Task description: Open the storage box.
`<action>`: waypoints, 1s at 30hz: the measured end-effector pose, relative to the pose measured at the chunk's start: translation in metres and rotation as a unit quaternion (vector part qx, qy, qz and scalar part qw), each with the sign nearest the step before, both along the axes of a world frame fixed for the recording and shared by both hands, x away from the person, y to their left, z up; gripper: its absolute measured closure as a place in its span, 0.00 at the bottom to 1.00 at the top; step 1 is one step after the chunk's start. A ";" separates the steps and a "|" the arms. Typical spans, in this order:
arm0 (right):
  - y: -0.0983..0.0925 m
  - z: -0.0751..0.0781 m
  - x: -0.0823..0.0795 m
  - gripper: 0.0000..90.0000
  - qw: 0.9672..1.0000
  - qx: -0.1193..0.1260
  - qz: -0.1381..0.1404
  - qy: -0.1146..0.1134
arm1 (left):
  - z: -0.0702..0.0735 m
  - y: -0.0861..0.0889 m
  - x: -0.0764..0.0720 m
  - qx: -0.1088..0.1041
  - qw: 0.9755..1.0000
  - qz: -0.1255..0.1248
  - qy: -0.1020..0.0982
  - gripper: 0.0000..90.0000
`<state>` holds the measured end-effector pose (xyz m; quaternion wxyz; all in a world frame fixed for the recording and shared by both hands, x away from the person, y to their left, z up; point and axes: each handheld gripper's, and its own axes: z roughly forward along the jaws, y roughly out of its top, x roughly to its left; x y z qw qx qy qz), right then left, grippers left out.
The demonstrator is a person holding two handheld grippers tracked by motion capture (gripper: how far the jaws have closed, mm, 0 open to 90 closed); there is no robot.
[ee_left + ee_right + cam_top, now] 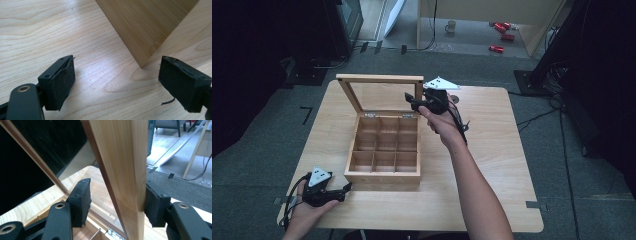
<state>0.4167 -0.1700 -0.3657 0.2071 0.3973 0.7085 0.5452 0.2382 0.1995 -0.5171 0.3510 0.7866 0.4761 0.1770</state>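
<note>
A wooden compartment box [384,172] stands in the middle of the table, its glass lid [379,78] raised and leaning back. My right gripper [413,101] reaches the lid's right side rail from the right. In the right gripper view the lid rail [120,157] runs between the jaws of the right gripper [116,200]. One pad [153,205] lies against its outer face, and the other pad [81,200] is on the glass side. My left gripper [345,190] rests on the table by the box's front left corner. The left gripper [117,77] is open, with the box corner [143,25] beyond its pads.
The light wooden table [492,150] has bare surface right of the box and along its front edge. On the floor behind lie a mug [451,26] and red cans [497,48]. Dark equipment stands at the left, and stands with cables [557,75] at the right.
</note>
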 end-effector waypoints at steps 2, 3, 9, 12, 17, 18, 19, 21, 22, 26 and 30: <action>-0.001 -0.001 0.003 0.50 1.000 0.005 0.003 0.000 | 0.000 0.000 0.000 0.000 1.000 0.000 0.000 0.16; -0.002 -0.003 0.008 0.50 1.000 0.013 0.003 0.005 | 0.000 0.000 0.000 0.000 1.000 0.000 0.000 0.16; -0.002 -0.012 0.024 0.51 1.000 0.023 0.000 0.012 | 0.000 0.000 0.000 0.001 1.000 -0.001 0.000 0.16; -0.003 -0.017 0.029 0.51 1.000 0.027 -0.002 0.013 | 0.000 0.000 0.000 0.002 1.000 0.000 -0.001 0.16; 0.003 -0.039 0.046 0.51 0.999 0.000 -0.022 0.036 | 0.000 -0.001 0.001 -0.002 1.000 -0.002 0.000 0.16; 0.004 -0.041 0.049 0.52 0.999 0.002 -0.028 0.038 | 0.000 -0.001 0.001 -0.002 1.000 -0.003 0.000 0.16; 0.004 -0.043 0.052 0.53 0.999 0.005 -0.035 0.040 | 0.000 -0.001 0.001 -0.002 1.000 -0.004 0.001 0.16; 0.005 -0.046 0.057 0.53 0.998 0.009 -0.045 0.043 | 0.000 -0.001 0.001 -0.003 1.000 -0.004 0.001 0.16; 0.005 -0.047 0.059 0.53 0.998 0.014 -0.048 0.047 | 0.000 -0.001 0.001 -0.003 1.000 -0.005 0.001 0.16; 0.002 -0.049 0.063 0.55 0.997 0.030 -0.045 0.052 | 0.000 -0.001 0.001 -0.004 1.000 -0.005 0.000 0.16; 0.001 -0.049 0.063 0.56 0.997 0.030 -0.045 0.052 | 0.000 -0.001 0.001 -0.004 1.000 -0.007 0.000 0.16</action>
